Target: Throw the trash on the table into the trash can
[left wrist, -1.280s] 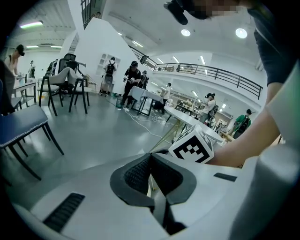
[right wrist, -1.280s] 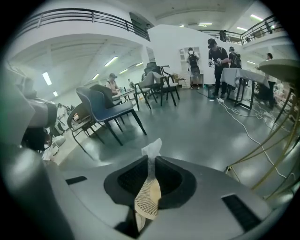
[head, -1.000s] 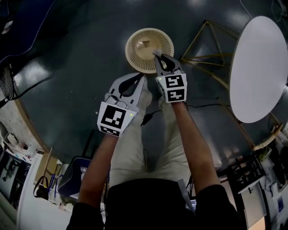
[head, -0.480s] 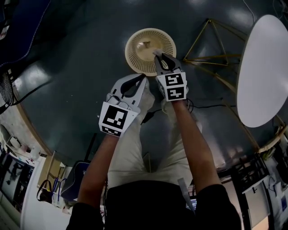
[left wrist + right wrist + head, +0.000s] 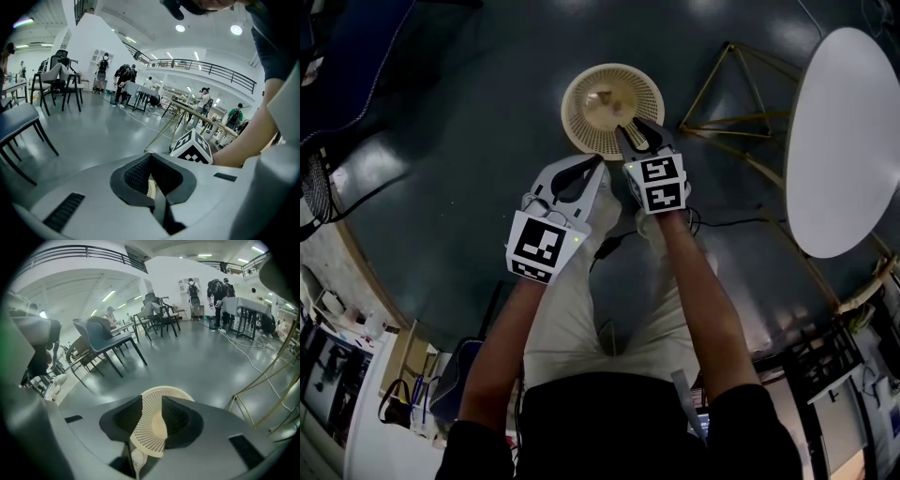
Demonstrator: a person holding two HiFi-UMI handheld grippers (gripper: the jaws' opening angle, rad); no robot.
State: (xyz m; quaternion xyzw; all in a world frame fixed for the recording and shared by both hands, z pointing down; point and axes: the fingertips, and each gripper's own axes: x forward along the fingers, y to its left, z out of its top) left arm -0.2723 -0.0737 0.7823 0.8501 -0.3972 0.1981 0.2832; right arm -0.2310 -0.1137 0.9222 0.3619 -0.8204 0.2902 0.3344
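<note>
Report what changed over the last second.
The right gripper, over the rim of the trash can, has just been opening its jaws; a small white scrap shows low between them, unpinched. The left gripper stayed shut and empty beside it, and the can kept its place.

Dim head view, fisheye edges, ceiling glare

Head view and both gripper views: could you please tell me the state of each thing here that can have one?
Trash can: upright on the floor, open-topped, a pale piece inside.
Left gripper: shut, empty.
Right gripper: above the trash can; its fingers have just been opening and stand apart; a small white thing shows low between them, not pressed.
</note>
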